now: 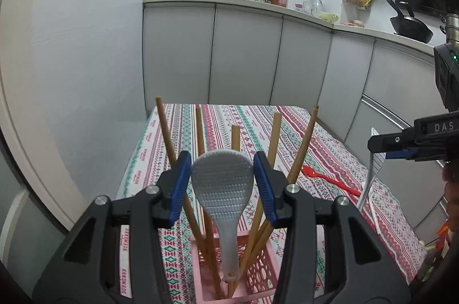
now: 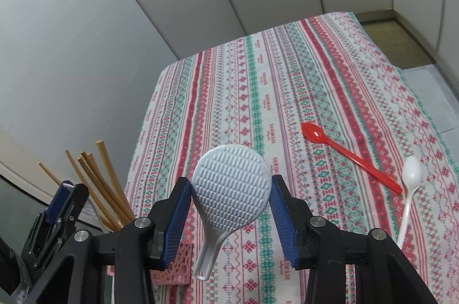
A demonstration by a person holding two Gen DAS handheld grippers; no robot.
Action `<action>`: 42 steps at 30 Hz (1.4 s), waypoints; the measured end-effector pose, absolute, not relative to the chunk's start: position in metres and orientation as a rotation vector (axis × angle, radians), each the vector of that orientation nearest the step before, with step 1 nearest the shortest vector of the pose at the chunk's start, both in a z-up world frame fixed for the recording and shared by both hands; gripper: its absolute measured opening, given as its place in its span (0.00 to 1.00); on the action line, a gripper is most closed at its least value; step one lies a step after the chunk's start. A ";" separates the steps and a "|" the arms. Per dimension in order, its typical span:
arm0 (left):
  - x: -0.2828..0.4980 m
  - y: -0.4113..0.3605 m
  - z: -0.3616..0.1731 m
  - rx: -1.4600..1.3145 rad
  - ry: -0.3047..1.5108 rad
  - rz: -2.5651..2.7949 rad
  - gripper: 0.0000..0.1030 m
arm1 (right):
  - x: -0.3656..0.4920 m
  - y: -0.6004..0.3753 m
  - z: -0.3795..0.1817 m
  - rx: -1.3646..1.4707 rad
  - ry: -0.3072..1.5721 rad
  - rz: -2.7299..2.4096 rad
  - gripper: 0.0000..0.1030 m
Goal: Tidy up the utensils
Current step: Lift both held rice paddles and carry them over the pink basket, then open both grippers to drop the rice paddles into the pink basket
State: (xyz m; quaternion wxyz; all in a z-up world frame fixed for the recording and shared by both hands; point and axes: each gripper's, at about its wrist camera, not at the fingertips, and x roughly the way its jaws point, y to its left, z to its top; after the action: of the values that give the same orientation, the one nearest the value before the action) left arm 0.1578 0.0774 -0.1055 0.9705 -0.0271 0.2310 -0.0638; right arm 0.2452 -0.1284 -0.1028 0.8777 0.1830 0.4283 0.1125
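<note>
My left gripper [image 1: 222, 183] is shut on the head of a translucent grey rice paddle [image 1: 222, 198]. The paddle stands upright with its handle down in a pink basket [image 1: 258, 275], among several wooden chopsticks [image 1: 167, 137]. My right gripper [image 2: 231, 212] is shut on the head of a pale rice paddle [image 2: 232, 183], held above the tablecloth with its handle hanging toward me. In the left wrist view the right gripper [image 1: 381, 147] enters from the right, with its paddle [image 1: 371, 177] seen edge-on. The left gripper [image 2: 61, 198] shows at the left of the right wrist view, beside the chopsticks [image 2: 106, 189].
A red plastic spoon [image 2: 350, 155] and a white plastic spoon [image 2: 410, 189] lie on the patterned tablecloth [image 2: 258, 89] at the right. The pink basket [image 2: 178, 263] stands at the table's near left corner. Grey cabinets and a kitchen counter lie beyond the table.
</note>
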 end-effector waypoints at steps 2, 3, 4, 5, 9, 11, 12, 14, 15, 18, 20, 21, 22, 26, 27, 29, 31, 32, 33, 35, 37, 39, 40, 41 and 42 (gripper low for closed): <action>0.158 0.080 -0.105 -0.055 0.469 -0.130 0.45 | 0.244 -0.123 -0.103 0.372 0.893 0.238 0.48; 0.159 0.081 -0.104 -0.057 0.474 -0.133 0.46 | 0.243 -0.120 -0.103 0.368 0.893 0.242 0.48; 0.159 0.081 -0.103 -0.059 0.478 -0.134 0.46 | 0.242 -0.117 -0.103 0.361 0.895 0.245 0.48; 0.160 0.082 -0.101 -0.063 0.483 -0.135 0.47 | 0.241 -0.113 -0.103 0.355 0.896 0.247 0.48; 0.156 0.085 -0.095 -0.078 0.500 -0.135 0.56 | 0.238 -0.104 -0.101 0.338 0.894 0.258 0.48; 0.155 0.089 -0.091 -0.093 0.509 -0.129 0.57 | 0.236 -0.097 -0.098 0.331 0.884 0.264 0.48; 0.154 0.094 -0.088 -0.106 0.519 -0.116 0.58 | 0.235 -0.095 -0.096 0.329 0.878 0.266 0.48; 0.153 0.102 -0.085 -0.133 0.559 -0.100 0.61 | 0.234 -0.088 -0.093 0.322 0.862 0.268 0.48; 0.153 0.107 -0.085 -0.144 0.582 -0.083 0.61 | 0.233 -0.086 -0.092 0.317 0.858 0.269 0.48; 0.153 0.119 -0.087 -0.161 0.646 -0.030 0.62 | 0.230 -0.072 -0.088 0.303 0.832 0.275 0.48; 0.153 0.128 -0.090 -0.162 0.697 0.027 0.62 | 0.227 -0.062 -0.083 0.287 0.802 0.290 0.48; 0.154 0.131 -0.093 -0.158 0.724 0.058 0.62 | 0.225 -0.057 -0.081 0.279 0.790 0.296 0.48; 0.155 0.135 -0.096 -0.155 0.751 0.085 0.62 | 0.222 -0.049 -0.078 0.266 0.766 0.306 0.48; 0.161 0.148 -0.111 -0.151 0.850 0.163 0.62 | 0.215 -0.021 -0.074 0.218 0.710 0.341 0.48; 0.162 0.151 -0.115 -0.154 0.875 0.177 0.62 | 0.215 -0.017 -0.074 0.209 0.706 0.346 0.48; 0.166 0.158 -0.123 -0.174 0.919 0.191 0.62 | 0.214 0.000 -0.077 0.183 0.705 0.361 0.48; 0.167 0.162 -0.128 -0.183 0.944 0.195 0.62 | 0.215 0.011 -0.081 0.159 0.704 0.367 0.48; 0.167 0.162 -0.129 -0.182 0.950 0.198 0.62 | 0.215 0.016 -0.082 0.152 0.703 0.368 0.48; 0.167 0.163 -0.130 -0.178 0.956 0.200 0.62 | 0.216 0.020 -0.084 0.142 0.701 0.368 0.48; 0.167 0.164 -0.132 -0.175 0.967 0.201 0.62 | 0.216 0.028 -0.086 0.120 0.693 0.360 0.48; 0.168 0.165 -0.133 -0.177 0.977 0.202 0.62 | 0.217 0.033 -0.089 0.103 0.689 0.352 0.48; 0.170 0.166 -0.134 -0.184 0.983 0.202 0.62 | 0.217 0.038 -0.093 0.089 0.689 0.349 0.49; 0.170 0.167 -0.135 -0.189 0.986 0.199 0.62 | 0.217 0.040 -0.094 0.084 0.690 0.349 0.49; 0.171 0.168 -0.135 -0.192 0.986 0.198 0.62 | 0.216 0.041 -0.096 0.083 0.692 0.352 0.49; 0.170 0.169 -0.135 -0.193 0.984 0.197 0.62 | 0.217 0.043 -0.097 0.084 0.698 0.359 0.51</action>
State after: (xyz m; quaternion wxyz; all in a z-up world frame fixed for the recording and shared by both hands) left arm 0.1703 0.1685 -0.1347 0.8722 -0.0922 0.4711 0.0944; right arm 0.2173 0.0426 -0.0966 0.9232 0.0408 0.3400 0.1747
